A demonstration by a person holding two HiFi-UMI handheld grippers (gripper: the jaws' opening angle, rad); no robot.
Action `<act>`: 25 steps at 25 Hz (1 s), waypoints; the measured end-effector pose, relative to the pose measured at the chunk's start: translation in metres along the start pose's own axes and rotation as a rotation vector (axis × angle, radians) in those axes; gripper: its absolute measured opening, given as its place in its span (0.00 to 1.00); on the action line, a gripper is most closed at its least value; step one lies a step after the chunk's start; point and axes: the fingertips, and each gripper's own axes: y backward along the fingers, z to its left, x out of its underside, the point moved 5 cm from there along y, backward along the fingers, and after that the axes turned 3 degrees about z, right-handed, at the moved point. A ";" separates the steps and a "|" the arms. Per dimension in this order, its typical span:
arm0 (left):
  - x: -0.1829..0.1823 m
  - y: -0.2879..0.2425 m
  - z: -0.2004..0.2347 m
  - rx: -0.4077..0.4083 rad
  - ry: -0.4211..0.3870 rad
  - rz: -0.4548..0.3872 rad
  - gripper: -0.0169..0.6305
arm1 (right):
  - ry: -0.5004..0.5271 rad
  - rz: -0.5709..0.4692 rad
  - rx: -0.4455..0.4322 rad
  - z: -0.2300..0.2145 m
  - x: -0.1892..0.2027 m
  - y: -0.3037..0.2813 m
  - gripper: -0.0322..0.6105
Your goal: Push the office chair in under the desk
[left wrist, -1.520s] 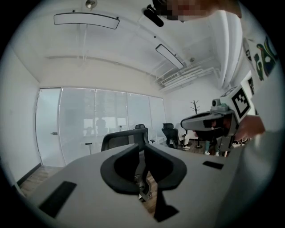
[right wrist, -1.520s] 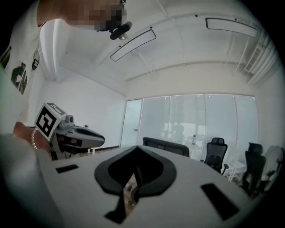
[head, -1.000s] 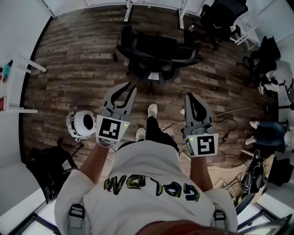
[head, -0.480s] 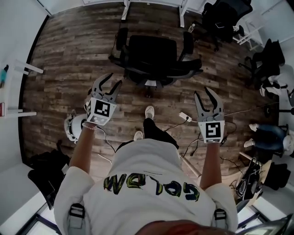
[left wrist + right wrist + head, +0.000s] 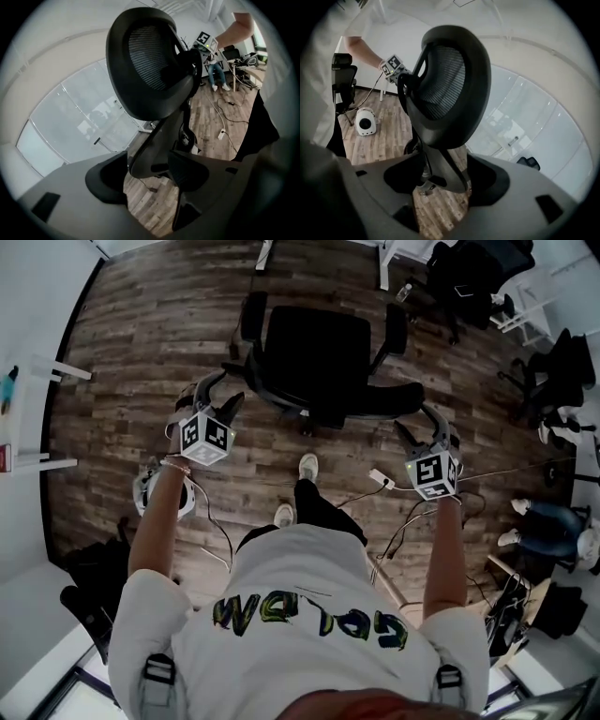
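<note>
The black office chair (image 5: pixel 314 352) stands on the wood floor with its seat toward the white desk legs (image 5: pixel 265 251) at the far edge. My left gripper (image 5: pixel 211 395) is at the left end of the curved backrest and my right gripper (image 5: pixel 427 423) at its right end. Both jaws are opening. In the left gripper view the backrest frame (image 5: pixel 154 136) passes between the wide jaws of that gripper (image 5: pixel 150 171). In the right gripper view the frame (image 5: pixel 445 164) likewise lies between the spread jaws of my right gripper (image 5: pixel 445 176). The mesh headrest (image 5: pixel 450 84) rises above.
A white round device (image 5: pixel 145 493) sits on the floor at the left. A power strip (image 5: pixel 380 479) and cables trail at the right. More black chairs (image 5: pixel 469 273) crowd the far right, and a seated person's legs (image 5: pixel 548 521) show there. My feet (image 5: pixel 307 467) are behind the chair.
Both grippers moved forward and apart to the two ends of the chair's backrest. Both sets of jaws have spread wide; the right one was shut a second ago.
</note>
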 end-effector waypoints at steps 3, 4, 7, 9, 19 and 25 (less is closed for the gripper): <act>-0.001 -0.019 0.003 0.020 -0.042 0.012 0.44 | 0.031 0.042 -0.034 0.000 0.009 -0.022 0.52; -0.002 -0.024 0.003 0.029 -0.060 0.015 0.44 | 0.037 0.052 -0.046 0.001 0.010 -0.027 0.52; -0.007 -0.037 0.005 0.041 -0.100 0.023 0.44 | 0.056 0.064 -0.072 0.003 0.013 -0.043 0.52; -0.009 -0.043 0.004 0.054 -0.114 0.027 0.41 | 0.062 0.054 -0.058 0.002 0.018 -0.053 0.51; -0.019 -0.064 0.017 0.091 -0.115 0.043 0.38 | 0.073 0.081 -0.072 -0.023 0.018 -0.067 0.36; -0.027 -0.091 0.035 0.088 -0.089 0.081 0.38 | 0.083 0.074 -0.058 -0.046 0.021 -0.093 0.36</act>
